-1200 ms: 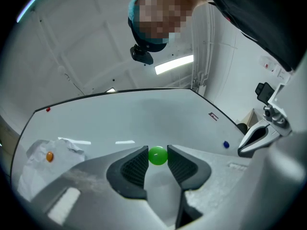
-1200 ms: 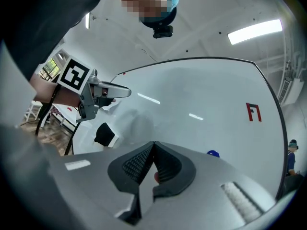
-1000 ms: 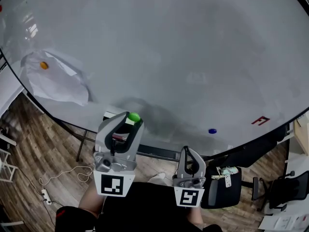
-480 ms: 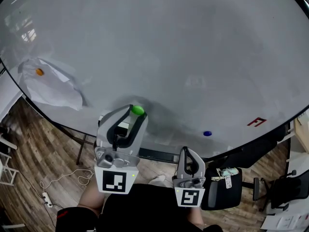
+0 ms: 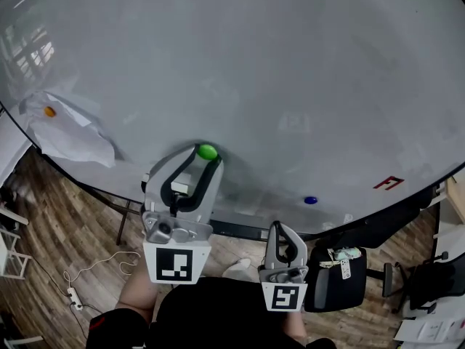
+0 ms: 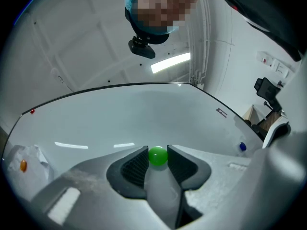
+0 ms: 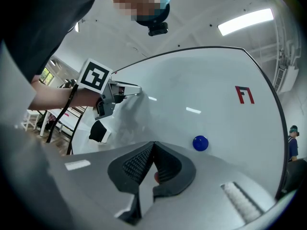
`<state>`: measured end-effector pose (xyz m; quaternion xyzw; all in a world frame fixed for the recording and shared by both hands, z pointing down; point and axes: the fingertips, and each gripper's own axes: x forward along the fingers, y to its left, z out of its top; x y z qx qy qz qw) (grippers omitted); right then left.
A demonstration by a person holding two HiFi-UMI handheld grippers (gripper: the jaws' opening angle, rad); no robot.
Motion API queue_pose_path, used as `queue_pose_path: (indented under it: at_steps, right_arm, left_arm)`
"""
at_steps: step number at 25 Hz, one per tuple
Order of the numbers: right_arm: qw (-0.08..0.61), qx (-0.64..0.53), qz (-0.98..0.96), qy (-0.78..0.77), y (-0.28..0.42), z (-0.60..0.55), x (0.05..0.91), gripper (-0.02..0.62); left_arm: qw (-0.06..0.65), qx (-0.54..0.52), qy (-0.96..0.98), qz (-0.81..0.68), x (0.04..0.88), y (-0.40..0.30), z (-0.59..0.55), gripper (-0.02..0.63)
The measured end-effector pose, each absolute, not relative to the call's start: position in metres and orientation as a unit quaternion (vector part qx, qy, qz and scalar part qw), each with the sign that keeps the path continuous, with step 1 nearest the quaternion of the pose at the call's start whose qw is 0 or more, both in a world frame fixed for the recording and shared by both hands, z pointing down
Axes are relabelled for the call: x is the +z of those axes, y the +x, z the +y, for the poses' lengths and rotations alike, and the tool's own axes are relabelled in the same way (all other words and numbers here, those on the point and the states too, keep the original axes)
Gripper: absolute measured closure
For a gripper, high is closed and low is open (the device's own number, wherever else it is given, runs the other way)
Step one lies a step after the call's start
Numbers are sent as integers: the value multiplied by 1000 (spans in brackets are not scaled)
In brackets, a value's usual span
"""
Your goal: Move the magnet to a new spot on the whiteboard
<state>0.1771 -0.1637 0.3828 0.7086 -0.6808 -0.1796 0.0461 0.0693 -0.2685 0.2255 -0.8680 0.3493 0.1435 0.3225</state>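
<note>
A small green round magnet (image 5: 207,151) sits between the pads of my left gripper (image 5: 207,154), low on the big whiteboard (image 5: 290,64). The left gripper view shows the magnet (image 6: 158,155) pinched at the jaw tips of the left gripper (image 6: 158,152); both pads press on it. Whether it touches the board I cannot tell. My right gripper (image 5: 280,228) hangs below the board's lower edge, its jaws shut with nothing between them. In its own view the right gripper (image 7: 154,145) points at the board.
A blue magnet (image 5: 311,200) and a red mark (image 5: 389,183) lie at the board's lower right. An orange magnet (image 5: 49,111) pins a crumpled white sheet (image 5: 65,133) at the left. A dark chair (image 5: 334,282) and a floor cable (image 5: 69,289) lie below.
My left gripper has carried the green magnet up the whiteboard and slightly to the right. The right gripper has stayed in place.
</note>
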Motion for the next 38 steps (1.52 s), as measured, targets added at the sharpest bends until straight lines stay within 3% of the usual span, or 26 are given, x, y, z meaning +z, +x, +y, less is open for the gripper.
queue_pose_path:
  at_steps: [38]
  right_arm:
    - [44, -168, -692, 701, 192, -166, 389, 592]
  left_arm:
    - [334, 137, -861, 358, 231, 76, -270, 455]
